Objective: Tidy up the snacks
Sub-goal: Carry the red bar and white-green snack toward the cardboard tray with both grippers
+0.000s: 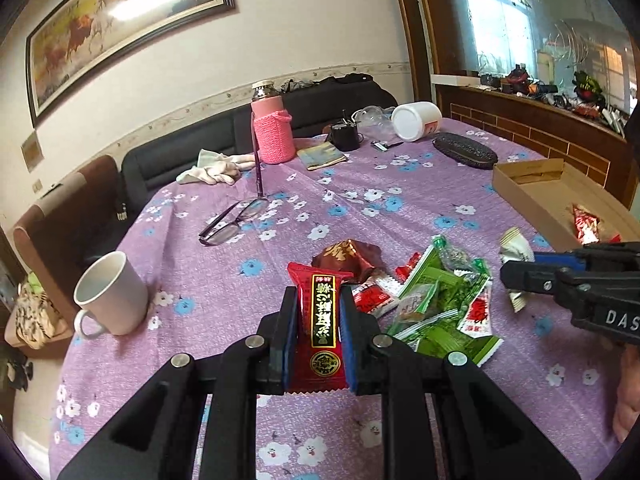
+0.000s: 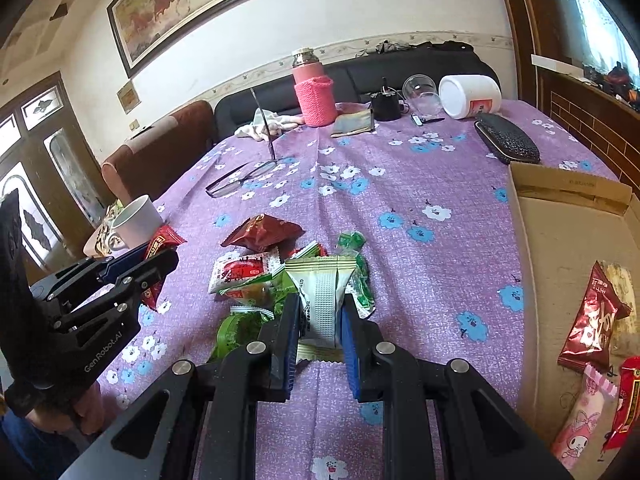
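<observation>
My left gripper (image 1: 318,300) is shut on a red snack packet (image 1: 322,320) with gold lettering, held above the purple flowered tablecloth (image 1: 360,200). My right gripper (image 2: 320,312) is shut on a pale green-and-white snack packet (image 2: 322,300), just over the pile of green and red snacks (image 2: 256,280). In the left wrist view the right gripper (image 1: 516,276) comes in from the right edge, the white packet (image 1: 516,246) showing at its tip. In the right wrist view the left gripper (image 2: 160,260) stands at the left with the red packet (image 2: 160,244). A brown foil packet (image 1: 348,258) lies behind the pile.
A cardboard box (image 2: 568,232) at the right holds several snacks, among them a red foil packet (image 2: 592,320) and a pink one (image 2: 580,420). A white mug (image 1: 112,294) stands at the left. Glasses (image 1: 236,220), a pink flask (image 1: 272,128), a white jar (image 1: 416,120) and a dark case (image 1: 464,150) lie further back.
</observation>
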{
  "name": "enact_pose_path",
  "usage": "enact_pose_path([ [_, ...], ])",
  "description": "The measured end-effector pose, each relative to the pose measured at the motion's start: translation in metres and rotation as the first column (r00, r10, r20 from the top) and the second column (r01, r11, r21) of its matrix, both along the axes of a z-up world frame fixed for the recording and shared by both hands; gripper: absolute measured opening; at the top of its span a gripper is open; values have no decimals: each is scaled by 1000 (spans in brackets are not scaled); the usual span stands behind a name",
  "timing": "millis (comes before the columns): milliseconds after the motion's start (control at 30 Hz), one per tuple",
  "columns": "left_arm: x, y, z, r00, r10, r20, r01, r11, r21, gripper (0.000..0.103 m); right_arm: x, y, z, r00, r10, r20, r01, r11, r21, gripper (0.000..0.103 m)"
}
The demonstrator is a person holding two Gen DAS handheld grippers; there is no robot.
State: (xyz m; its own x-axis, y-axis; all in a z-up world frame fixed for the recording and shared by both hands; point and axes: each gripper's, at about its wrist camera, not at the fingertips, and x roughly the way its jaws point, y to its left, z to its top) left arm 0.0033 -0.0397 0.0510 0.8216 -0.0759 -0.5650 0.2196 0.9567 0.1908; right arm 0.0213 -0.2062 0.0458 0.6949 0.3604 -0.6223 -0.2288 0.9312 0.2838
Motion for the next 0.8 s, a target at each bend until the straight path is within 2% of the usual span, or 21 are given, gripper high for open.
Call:
enact_pose_path([
  [300,2,0,-3,1000,19,-1,-18,999,31,19,-2,0,0,1000,-2,1,2,1000,-5,21],
  [500,2,-5,-5,999,28,31,-30,997,72,19,2,-5,-2,1000,-22,-6,22,1000,-1,21],
  [800,-2,-6,-2,997,29,65,-35,996,86,19,7,-15,-4,998,-65,-23,66,997,26,21],
])
